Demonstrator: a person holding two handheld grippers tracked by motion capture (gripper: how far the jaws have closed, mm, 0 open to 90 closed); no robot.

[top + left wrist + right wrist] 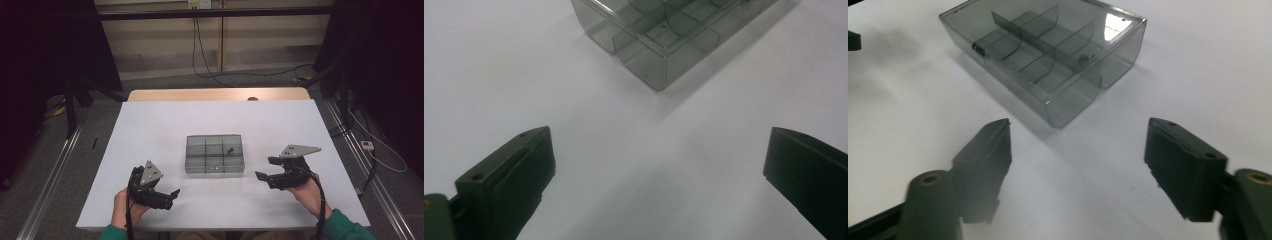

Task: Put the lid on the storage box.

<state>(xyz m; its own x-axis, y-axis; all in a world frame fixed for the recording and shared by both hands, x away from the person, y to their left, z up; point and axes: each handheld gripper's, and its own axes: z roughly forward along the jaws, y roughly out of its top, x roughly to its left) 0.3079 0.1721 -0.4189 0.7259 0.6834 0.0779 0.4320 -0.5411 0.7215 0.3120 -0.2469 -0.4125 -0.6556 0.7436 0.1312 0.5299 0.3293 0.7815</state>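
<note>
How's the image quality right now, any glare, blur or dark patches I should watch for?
High view: the white table is evenly lit, the surroundings are very dark, and the small parts in the grey box are hard to make out. Left gripper view: the box is fairly sharp and casts a soft shadow. Right gripper view: a bright glare patch sits on the box, and the near left finger is blurred.

Smoke-grey clear plastic box [215, 154], divided into compartments, lies flat on the worktop [150, 125] between the left tool [167, 196] and right tool [264, 174].
</note>
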